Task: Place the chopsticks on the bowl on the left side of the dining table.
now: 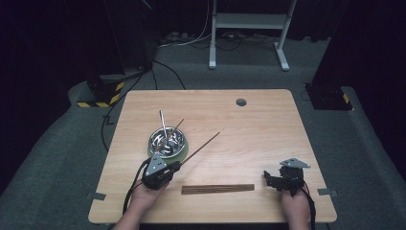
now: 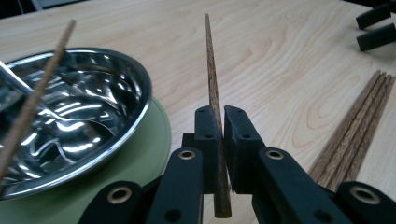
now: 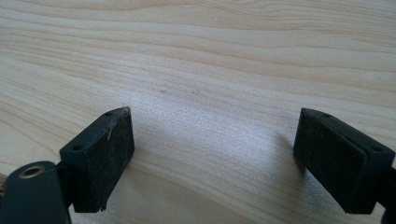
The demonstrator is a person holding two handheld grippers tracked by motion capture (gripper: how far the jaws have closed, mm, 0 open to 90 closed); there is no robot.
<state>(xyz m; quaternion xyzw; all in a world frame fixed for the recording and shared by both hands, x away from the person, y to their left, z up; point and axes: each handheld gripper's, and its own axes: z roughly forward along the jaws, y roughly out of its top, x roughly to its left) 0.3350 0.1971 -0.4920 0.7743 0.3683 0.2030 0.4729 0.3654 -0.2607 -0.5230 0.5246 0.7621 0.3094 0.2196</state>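
Chopstick (image 2: pixel 212 88) x1 clamped in left tongs (image 2: pixel 219 135); right tongs (image 3: pixel 212 158) wide apart, holding nothing; 1 steel bowl (image 1: pixel 158 140).

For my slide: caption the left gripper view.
Left gripper clamps a chopstick beside the steel bowl.

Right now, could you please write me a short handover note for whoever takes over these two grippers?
Left gripper: shut on one wooden chopstick, held near its thick end, tip pointing up and away, just right of the steel bowl.
Right gripper: open, holding nothing, low over bare table at the near right.
Things: the bowl sits on a green mat and already holds a chopstick and a metal utensil, both leaning on its rim. A bundle of chopsticks lies flat between the grippers.
Done: it seems one chopstick is in the bowl.
Left: probably place the held one, then the bundle.
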